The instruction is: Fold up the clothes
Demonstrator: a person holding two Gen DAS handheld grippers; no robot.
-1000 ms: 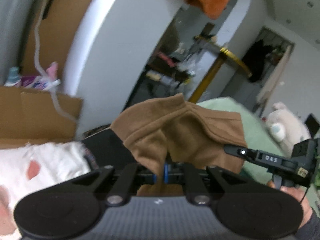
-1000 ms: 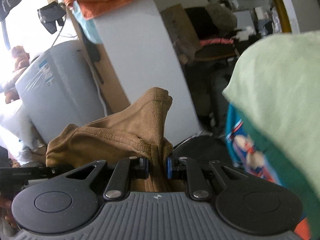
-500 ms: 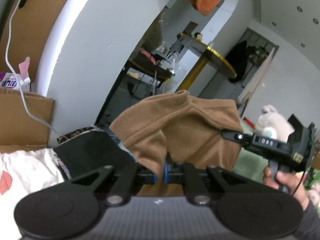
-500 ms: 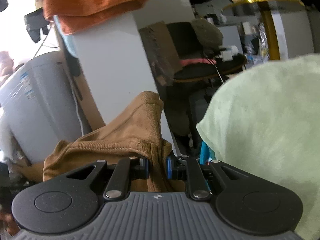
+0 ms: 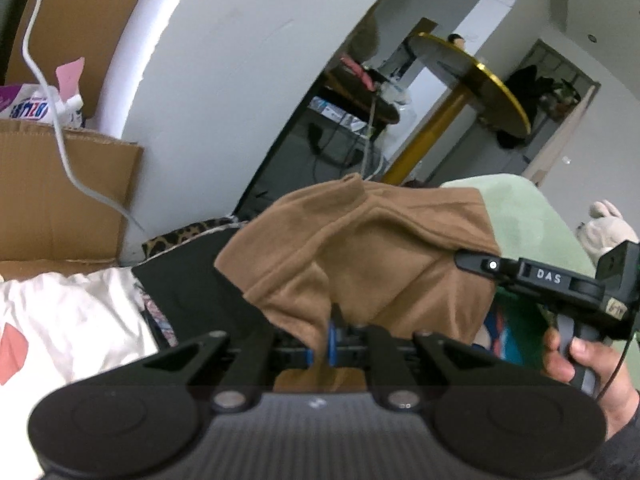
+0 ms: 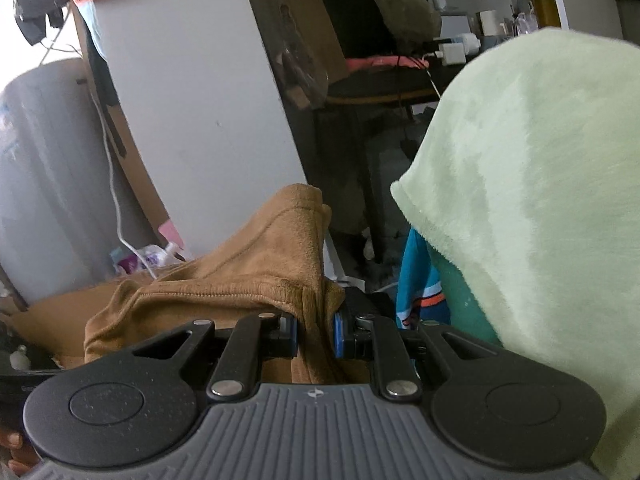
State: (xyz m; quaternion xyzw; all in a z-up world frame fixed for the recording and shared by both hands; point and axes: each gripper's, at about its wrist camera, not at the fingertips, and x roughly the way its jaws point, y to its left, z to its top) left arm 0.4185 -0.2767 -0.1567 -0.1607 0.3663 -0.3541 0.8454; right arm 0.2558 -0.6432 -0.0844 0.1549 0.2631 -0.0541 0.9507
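A brown fleece garment (image 5: 360, 252) hangs between both grippers, held off the surface. My left gripper (image 5: 329, 346) is shut on one edge of it, the blue pads pinching a thin fold. In the right wrist view the same brown garment (image 6: 240, 280) bunches up in front, and my right gripper (image 6: 316, 334) is shut on a thicker fold of it. The right gripper's black body (image 5: 560, 284), gripped by a hand (image 5: 580, 364), shows at the right of the left wrist view, clamped on the garment's far corner.
A pale green fleece (image 6: 540, 208) rises close on the right, over a teal printed cloth (image 6: 420, 280). A black garment (image 5: 192, 292) and white fabric (image 5: 72, 320) lie left. Cardboard boxes (image 5: 60, 192), a white pillar (image 6: 192, 120) and a gold-legged round table (image 5: 472, 76) stand behind.
Both grippers have moved forward and down with the brown garment still held. The green fleece now fills more of the right wrist view, and the orange cloth overhead has slid towards the top edge.
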